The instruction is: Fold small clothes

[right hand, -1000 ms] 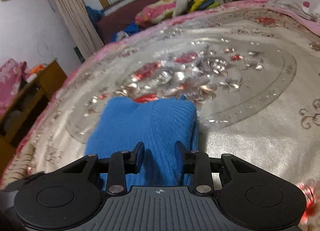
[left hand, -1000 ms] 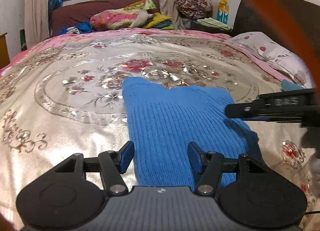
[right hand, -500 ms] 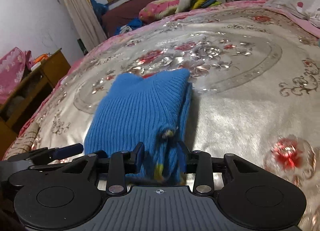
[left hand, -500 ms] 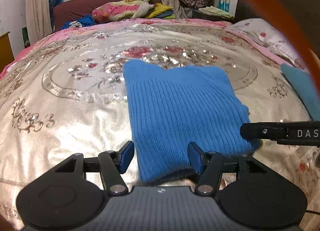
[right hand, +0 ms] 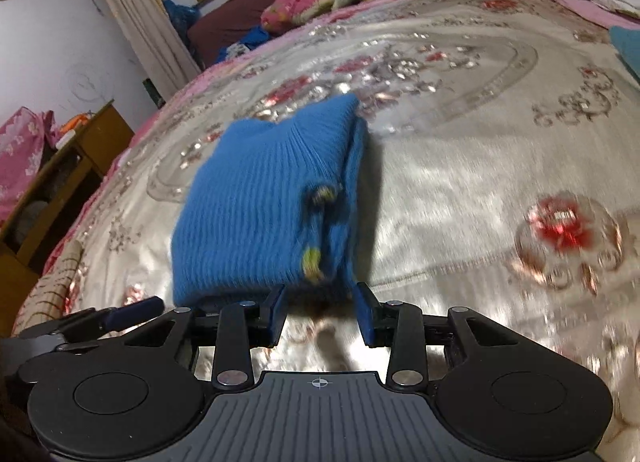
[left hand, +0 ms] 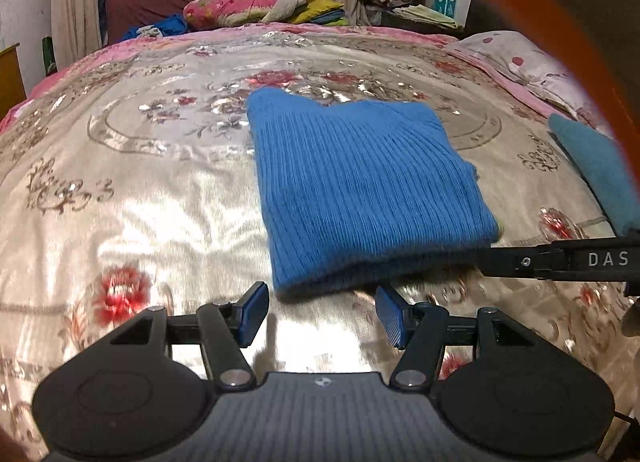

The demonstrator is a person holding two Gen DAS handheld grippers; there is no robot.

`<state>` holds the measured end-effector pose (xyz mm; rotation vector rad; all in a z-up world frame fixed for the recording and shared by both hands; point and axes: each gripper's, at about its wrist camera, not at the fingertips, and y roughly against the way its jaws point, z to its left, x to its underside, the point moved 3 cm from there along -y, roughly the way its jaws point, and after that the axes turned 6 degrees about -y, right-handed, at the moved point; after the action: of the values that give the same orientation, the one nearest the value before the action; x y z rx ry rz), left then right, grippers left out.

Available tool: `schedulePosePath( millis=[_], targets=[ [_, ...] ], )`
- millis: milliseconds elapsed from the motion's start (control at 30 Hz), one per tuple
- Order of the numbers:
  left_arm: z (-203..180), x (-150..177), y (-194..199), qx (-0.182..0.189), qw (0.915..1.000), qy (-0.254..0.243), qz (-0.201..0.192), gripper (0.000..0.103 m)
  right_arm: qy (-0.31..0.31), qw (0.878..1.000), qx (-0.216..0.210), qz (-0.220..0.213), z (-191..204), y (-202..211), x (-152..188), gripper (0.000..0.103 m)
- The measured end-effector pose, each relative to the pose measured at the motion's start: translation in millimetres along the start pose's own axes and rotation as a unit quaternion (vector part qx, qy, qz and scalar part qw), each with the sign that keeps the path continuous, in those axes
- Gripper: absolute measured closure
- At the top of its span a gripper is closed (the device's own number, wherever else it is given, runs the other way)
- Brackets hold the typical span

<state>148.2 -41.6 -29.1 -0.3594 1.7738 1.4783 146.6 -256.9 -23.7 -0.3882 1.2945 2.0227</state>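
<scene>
On the satin bedspread (left hand: 132, 198) the folded blue knit sweater (left hand: 360, 186) lies flat, just ahead of the left gripper (left hand: 320, 312) and right gripper (right hand: 320, 312), both spread and empty, probably since the fold looks finished.

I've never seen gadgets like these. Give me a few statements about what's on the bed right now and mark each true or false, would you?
1. The blue sweater lies folded on the bed cover. True.
2. The left gripper is clamped on the sweater. False: its jaws are apart and empty, just short of the sweater's near edge.
3. The right gripper is open. True: nothing is pinched between its jaws.
4. The bed cover is plain white. False: it is shiny and beige with red flowers.
5. A teal cloth lies to the sweater's right. True.
6. The sweater hangs off the bed's edge. False: it lies wholly on the bed.
</scene>
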Motion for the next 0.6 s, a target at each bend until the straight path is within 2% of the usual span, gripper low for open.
schedulePosePath(
  millis=[400, 600],
  targets=[
    [4, 15, 13, 0.004, 0.9999, 0.01, -0.001, 0.039, 0.01, 1.0, 0.001, 0.001, 7, 11, 18, 0.067],
    [3, 20, 25, -0.001, 0.9998, 0.011, -0.014, 0.039, 0.013, 1.0, 0.005, 0.006, 8, 16, 27, 0.067]
  ],
)
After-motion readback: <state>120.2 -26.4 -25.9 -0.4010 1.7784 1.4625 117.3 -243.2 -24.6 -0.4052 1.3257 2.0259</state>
